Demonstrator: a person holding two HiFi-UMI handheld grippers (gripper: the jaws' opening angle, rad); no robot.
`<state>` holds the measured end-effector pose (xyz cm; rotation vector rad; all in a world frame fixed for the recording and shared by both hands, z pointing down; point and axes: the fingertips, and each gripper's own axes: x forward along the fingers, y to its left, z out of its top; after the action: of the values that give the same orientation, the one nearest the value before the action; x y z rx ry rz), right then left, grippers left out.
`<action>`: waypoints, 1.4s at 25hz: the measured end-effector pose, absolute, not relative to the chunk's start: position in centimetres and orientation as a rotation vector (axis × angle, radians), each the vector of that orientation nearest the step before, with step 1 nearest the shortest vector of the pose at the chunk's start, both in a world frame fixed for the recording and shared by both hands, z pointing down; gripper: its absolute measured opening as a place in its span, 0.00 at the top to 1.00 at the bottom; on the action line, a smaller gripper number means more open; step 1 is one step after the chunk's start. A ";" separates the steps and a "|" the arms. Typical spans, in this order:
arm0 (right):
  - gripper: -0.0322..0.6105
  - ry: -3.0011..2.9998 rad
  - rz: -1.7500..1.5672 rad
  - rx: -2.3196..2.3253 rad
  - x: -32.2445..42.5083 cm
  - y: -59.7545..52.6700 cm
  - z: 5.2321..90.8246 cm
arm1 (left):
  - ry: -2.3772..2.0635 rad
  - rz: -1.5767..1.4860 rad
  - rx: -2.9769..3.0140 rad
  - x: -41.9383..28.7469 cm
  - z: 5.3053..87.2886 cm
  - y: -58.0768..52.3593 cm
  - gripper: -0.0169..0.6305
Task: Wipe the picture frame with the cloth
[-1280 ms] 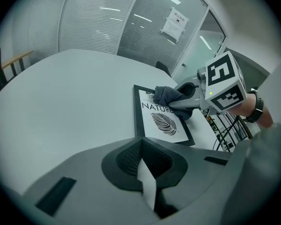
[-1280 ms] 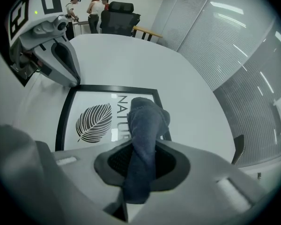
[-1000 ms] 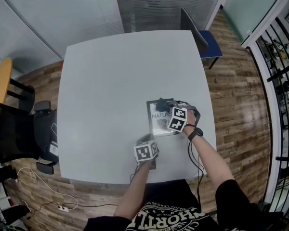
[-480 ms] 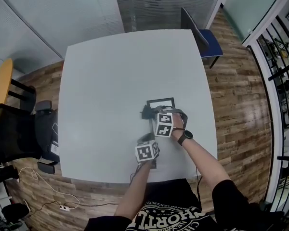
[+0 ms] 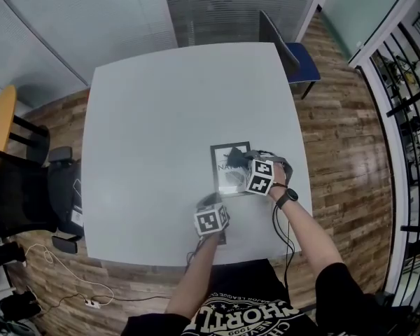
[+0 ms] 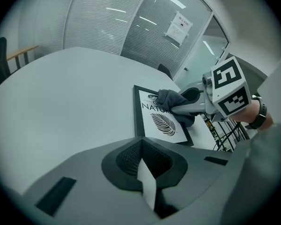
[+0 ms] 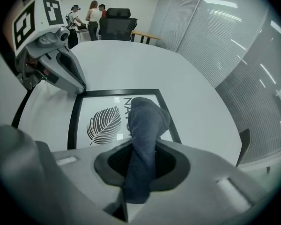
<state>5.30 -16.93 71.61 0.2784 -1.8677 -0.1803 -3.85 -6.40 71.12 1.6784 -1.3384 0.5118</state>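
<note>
– Right gripper view first: what does the right gripper (image 7: 139, 172) have?

– Its fingers are clamped on a dark blue-grey soft cloth (image 7: 144, 121), bunched into a thick fold. The free end droops onto the black-rimmed rectangular picture frame (image 7: 103, 121) and covers part of the lettering.

– Where does the picture frame lie?

– Flat on the pale grey square bench (image 5: 161, 110), toward its near right corner but inside both edges.

– And how does it look?

– A thin black rim surrounds a white print with a black leaf and a word beginning "NATU". The face shows faint reflections, so I judge it glazed or glossy.

– How will it handle?

– I'd guess it is stiff, flat and fairly light, so it is likely to skate on this smooth bench under a sideways wipe. If the face is glass it is also breakable, so light pressure suits it. The rim or a corner is the place to steady it, not the face. The cloth is limp, so a deep pinch on the fold is what stops it slipping out.

– What about the left gripper (image 6: 145, 186)?

– Its fingers are drawn together with nothing I can name between them. They come down at the frame's near left corner, but I cannot tell whether they touch it.
</note>
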 end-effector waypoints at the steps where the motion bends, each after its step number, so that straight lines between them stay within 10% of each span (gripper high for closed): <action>1: 0.84 -1.864 -0.182 0.285 5.3 -16.9 71.8 | -1.338 0.513 1.678 -3.8 71.1 -6.4 0.98; 17: 0.84 -2.022 -0.117 0.080 -4.8 -12.9 70.6 | -1.293 0.481 1.704 -3.6 71.0 -6.3 0.98; 35: 0.84 -1.893 -0.044 0.244 5.9 -14.1 71.7 | -1.306 0.489 1.707 -3.7 71.1 -6.3 0.98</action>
<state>5.92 -14.13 71.74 0.2437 -1.8934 -0.0437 -3.72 -6.34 71.07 1.7066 -1.3058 0.4886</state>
